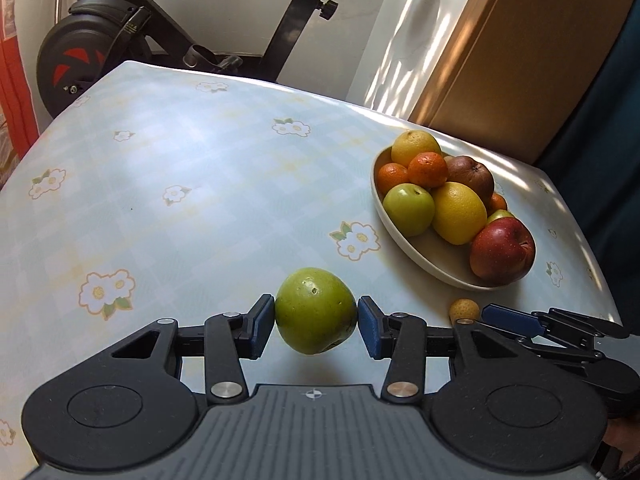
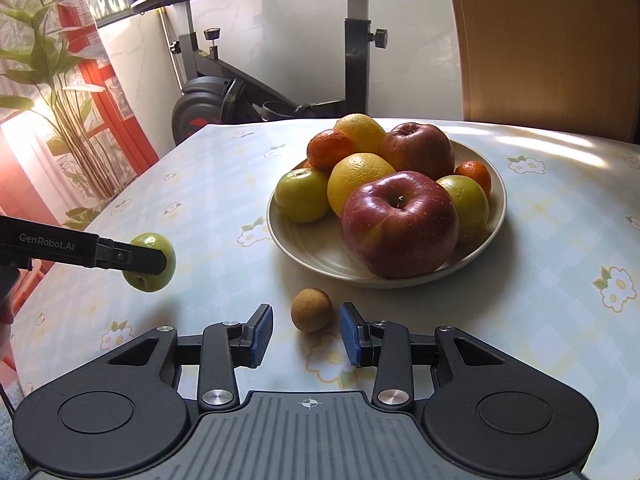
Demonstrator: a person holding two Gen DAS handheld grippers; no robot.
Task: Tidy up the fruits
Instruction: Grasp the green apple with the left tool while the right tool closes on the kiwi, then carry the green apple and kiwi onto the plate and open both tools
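Above the table (image 1: 160,160), left gripper (image 1: 316,322) grasps 1 green apple (image 1: 315,310) aloft, while right gripper (image 2: 306,334) brackets, ungripped, 1 small brown fruit (image 2: 311,310) beside the bowl (image 2: 304,248).

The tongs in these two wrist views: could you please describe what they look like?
Both the left tongs and the right tongs are matte black linkages with silver pivot pins, round black discs at the sides and a ribbed grey plate bearing a crosshair mark. Their pads are blue. From the side, white "GenRobot.AI" lettering shows.
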